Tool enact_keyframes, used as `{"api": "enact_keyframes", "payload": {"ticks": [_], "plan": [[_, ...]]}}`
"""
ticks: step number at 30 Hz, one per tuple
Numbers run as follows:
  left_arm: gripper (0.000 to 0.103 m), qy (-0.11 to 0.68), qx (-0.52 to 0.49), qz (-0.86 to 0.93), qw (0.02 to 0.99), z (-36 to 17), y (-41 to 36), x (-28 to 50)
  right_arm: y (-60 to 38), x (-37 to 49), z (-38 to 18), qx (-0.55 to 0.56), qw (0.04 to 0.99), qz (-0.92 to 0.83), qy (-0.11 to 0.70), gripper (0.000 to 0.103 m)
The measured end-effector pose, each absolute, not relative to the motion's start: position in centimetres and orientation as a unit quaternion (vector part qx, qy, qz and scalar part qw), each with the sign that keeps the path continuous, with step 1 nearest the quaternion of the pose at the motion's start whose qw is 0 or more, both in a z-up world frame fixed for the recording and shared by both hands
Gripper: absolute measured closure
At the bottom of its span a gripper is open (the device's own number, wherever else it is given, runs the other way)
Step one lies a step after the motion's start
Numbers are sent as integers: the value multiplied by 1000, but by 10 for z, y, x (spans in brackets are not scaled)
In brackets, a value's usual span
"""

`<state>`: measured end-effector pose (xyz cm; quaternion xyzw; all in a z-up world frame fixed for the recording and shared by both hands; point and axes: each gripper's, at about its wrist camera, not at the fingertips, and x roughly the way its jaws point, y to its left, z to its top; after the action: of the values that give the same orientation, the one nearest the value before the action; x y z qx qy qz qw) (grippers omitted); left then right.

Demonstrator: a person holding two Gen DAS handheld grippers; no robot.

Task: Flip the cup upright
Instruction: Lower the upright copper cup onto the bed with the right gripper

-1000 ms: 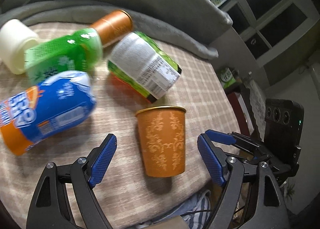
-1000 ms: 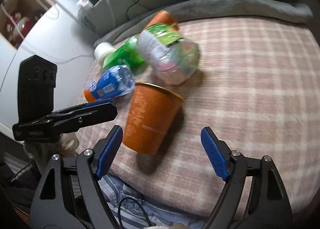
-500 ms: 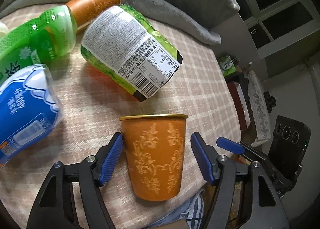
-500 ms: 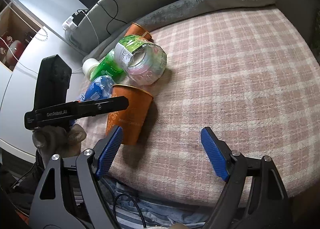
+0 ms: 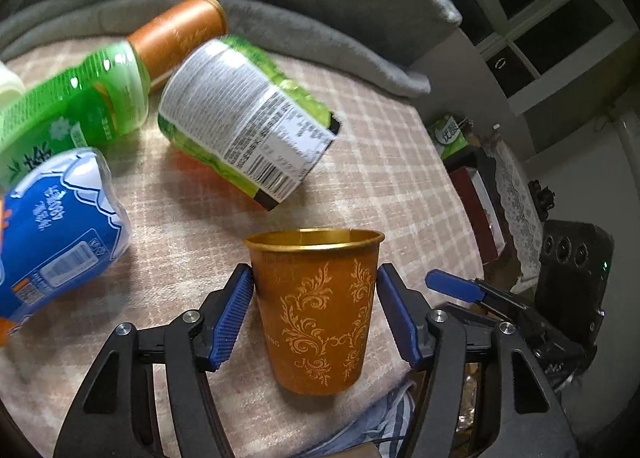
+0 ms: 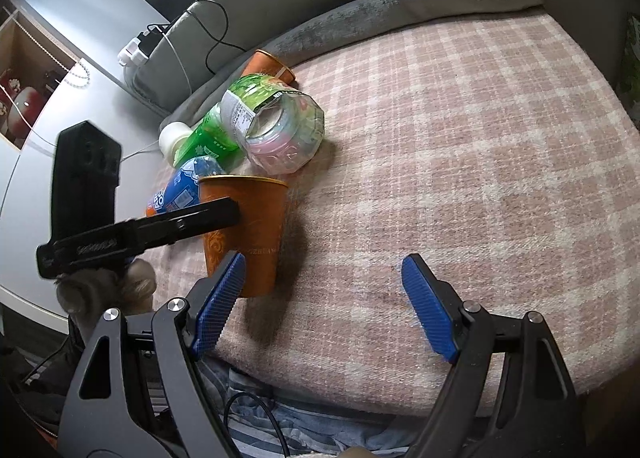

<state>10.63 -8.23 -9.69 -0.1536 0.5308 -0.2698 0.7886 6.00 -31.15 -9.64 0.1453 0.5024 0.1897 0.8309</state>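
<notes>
An orange cup [image 5: 316,314] with a gold scroll pattern and gold rim stands upright, mouth up, near the front edge of the plaid mat [image 5: 384,178]. My left gripper [image 5: 314,312] is shut on the cup, both blue pads pressing its sides below the rim. In the right wrist view the cup [image 6: 256,226] stands at left with the left gripper's black finger across it. My right gripper [image 6: 322,306] is open and empty, hovering over the mat to the right of the cup.
Lying bottles crowd behind the cup: a blue-labelled one [image 5: 52,234], a green one [image 5: 68,114], a large green-labelled jar [image 5: 248,118] and an orange can [image 5: 176,34]. A grey cushion rim [image 5: 328,34] borders the mat. Bare mat lies right of the cup [image 6: 480,138].
My left gripper has moved forward around the cup and closed its pads onto its sides. The right gripper has drawn back to the right, staying open.
</notes>
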Motion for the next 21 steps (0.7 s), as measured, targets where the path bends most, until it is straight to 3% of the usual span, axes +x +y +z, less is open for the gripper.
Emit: {"api": "enact_keyframes", "payload": {"ticks": [21], "plan": [[40, 460, -85, -241, 850, -77, -95, 88, -308, 59, -95, 143, 833, 191, 500, 20]]}}
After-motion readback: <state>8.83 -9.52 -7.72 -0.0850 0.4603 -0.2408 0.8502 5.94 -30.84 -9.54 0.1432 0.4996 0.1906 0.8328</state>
